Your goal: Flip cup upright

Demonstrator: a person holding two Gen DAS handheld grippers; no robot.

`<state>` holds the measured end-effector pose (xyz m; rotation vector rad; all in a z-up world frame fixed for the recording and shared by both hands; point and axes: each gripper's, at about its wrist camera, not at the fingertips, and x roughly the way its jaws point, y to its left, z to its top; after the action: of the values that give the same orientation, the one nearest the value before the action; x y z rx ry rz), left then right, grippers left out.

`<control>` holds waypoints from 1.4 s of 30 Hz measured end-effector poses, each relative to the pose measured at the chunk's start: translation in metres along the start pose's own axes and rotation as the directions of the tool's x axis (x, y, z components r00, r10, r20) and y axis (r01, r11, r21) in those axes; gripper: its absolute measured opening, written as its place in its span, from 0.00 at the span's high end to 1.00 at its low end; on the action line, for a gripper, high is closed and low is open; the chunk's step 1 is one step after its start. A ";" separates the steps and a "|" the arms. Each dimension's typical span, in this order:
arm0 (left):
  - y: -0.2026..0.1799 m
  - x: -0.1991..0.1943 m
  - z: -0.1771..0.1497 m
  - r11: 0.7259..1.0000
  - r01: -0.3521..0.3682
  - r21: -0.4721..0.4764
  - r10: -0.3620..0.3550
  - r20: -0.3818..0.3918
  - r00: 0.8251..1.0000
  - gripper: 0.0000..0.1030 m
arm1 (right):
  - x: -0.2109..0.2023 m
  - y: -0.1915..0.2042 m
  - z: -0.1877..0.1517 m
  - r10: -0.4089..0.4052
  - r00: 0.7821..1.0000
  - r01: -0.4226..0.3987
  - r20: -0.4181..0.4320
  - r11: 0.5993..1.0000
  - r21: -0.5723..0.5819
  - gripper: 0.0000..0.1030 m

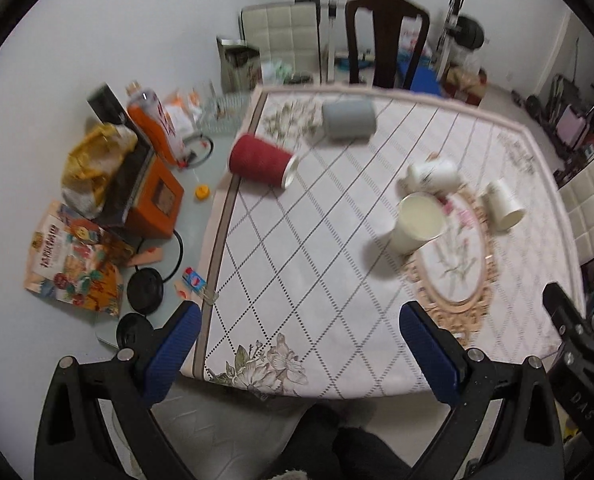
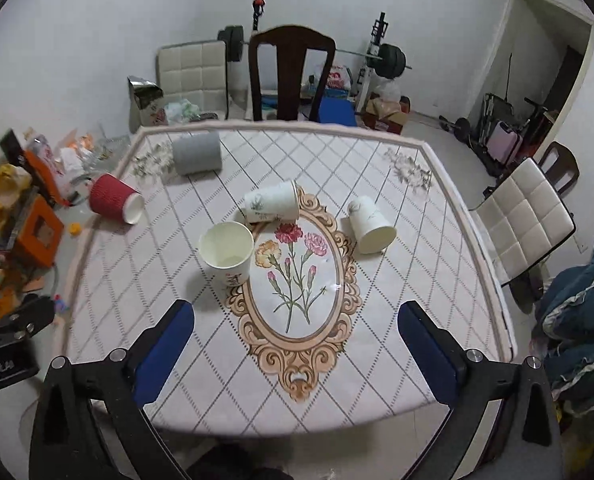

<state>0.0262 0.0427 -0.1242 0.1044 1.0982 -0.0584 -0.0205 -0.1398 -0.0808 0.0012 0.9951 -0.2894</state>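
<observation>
Two hand-held tools hover above the near edge of a counter (image 2: 377,400) covered with a diamond-patterned cloth and a flowered oval in the middle. Both are released, blue pads spread wide, and neither holds anything.

Five cups sit on the counter. One cream paper cup (image 2: 227,254) already stands upright, just left of the oval. The rest lie on their sides: a white flowered cup (image 2: 273,202) at the top of the oval, a plain white cup (image 2: 371,224) just off the oval's right edge, a red ribbed cup (image 2: 115,199) near the far left edge, and a grey cup (image 2: 197,153) near the far left corner.

For the right tool (image 2: 297,348), the plain white cup looks the likeliest target — it lies ahead and a little to the right, well apart from the pads. Its long axis runs diagonally, base pointing away to the left, open mouth facing toward the tool and to the right. The flowered cup lies almost straight ahead but farther off, its axis running left to right, mouth to the right.

The left tool (image 1: 301,348) hangs over the near left corner. From there the red cup is ahead and to the left, mouth turned right — nearer to this tool than to the other.

A dark wooden chair (image 2: 291,76) stands behind the counter.
</observation>
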 end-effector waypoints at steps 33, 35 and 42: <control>0.003 -0.140 -0.029 0.998 -0.012 -0.054 0.021 0.182 0.983 0.02 | -0.165 -0.028 0.004 0.078 0.992 -0.078 0.100 0.997 0.002 0.00; 0.003 -0.141 -0.030 0.998 -0.009 -0.056 0.019 0.182 0.983 0.02 | -0.166 -0.028 0.004 0.078 0.992 -0.079 0.099 0.997 0.003 0.00; 0.004 -0.141 -0.031 0.999 -0.008 -0.051 0.017 0.178 0.984 0.02 | -0.167 -0.030 0.003 0.079 0.992 -0.080 0.099 0.997 0.004 0.00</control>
<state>-0.0653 0.0493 -0.0122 0.0596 0.9191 -0.0279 -0.1100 -0.1287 0.0626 0.0334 0.8937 -0.2181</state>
